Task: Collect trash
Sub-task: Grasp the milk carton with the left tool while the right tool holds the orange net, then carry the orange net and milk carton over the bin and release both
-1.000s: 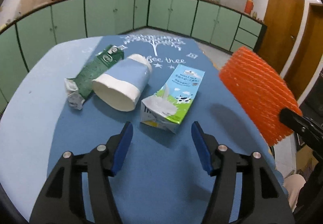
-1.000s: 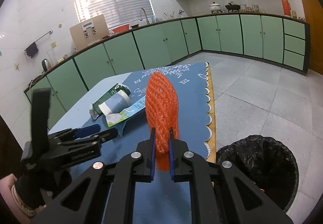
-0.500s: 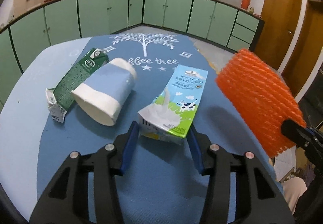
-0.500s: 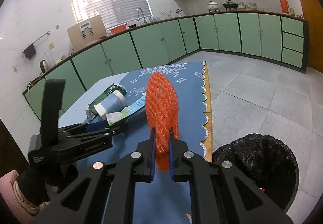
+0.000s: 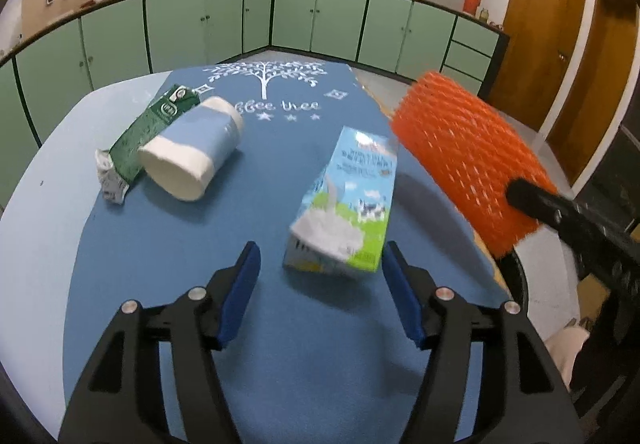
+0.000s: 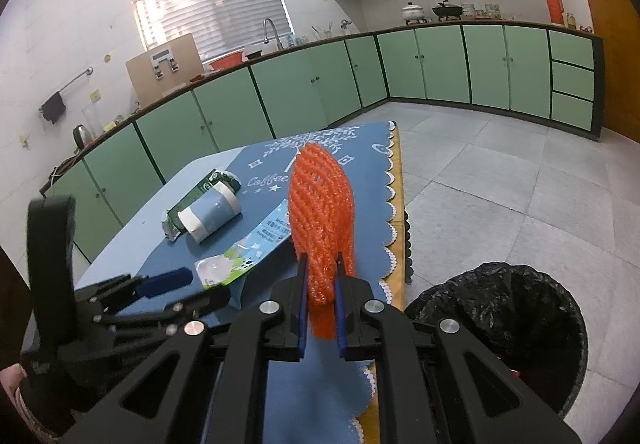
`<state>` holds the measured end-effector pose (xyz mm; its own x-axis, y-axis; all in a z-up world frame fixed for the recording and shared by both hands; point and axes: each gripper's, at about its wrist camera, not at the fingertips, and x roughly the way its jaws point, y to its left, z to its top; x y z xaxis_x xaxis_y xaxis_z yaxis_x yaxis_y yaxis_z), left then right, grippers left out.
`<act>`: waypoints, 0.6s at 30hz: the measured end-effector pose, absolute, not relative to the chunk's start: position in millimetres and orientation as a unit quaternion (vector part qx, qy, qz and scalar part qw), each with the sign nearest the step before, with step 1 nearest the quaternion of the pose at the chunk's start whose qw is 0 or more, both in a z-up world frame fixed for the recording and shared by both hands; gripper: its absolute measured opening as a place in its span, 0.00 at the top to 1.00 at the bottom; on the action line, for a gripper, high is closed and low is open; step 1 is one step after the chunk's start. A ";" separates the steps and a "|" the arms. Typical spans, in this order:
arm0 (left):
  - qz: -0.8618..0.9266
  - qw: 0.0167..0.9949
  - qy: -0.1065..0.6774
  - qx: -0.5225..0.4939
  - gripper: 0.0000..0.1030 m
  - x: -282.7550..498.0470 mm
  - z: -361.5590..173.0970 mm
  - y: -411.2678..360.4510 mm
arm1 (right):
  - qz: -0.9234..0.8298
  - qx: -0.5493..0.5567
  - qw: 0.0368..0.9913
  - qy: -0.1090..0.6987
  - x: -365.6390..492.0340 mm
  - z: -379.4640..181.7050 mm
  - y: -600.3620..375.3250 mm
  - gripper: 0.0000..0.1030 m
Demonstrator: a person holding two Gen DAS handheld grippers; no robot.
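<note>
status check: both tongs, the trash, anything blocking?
Left tongs open, straddling blue-green milk carton lying on the table. Right tongs shut on orange foam net sleeve, beside black-lined bin. Nothing blocking.

Dim indoor light, bright glare at window blinds (image 6: 208, 0) — fisheye-bent edges, blurred milk carton (image 5: 344, 204)

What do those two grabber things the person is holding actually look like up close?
Each hand-held gripper, left and right, is a matte black plastic frame with triangular cut-outs and round silver bolt heads. The two fingers are lined with flat blue pads. Seen from the right wrist camera, the left one has an upright black handle. No cables or markings can be made out.
</note>
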<state>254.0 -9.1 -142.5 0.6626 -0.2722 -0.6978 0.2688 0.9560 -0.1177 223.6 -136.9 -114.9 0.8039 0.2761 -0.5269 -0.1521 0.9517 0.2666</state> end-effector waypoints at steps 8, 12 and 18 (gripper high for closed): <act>-0.147 0.904 0.401 0.008 0.51 272.7 -153.3 -24.3 | 0.105 0.106 0.947 0.286 218.1 -113.5 -139.9 0.90; -0.138 0.910 0.392 0.001 0.56 264.2 -152.9 -24.1 | 0.103 0.109 0.948 0.282 214.6 -112.3 -140.9 0.89; -0.117 0.927 0.356 -0.015 0.56 240.1 -138.1 -26.0 | 0.098 0.104 0.951 0.275 208.7 -106.5 -138.9 0.90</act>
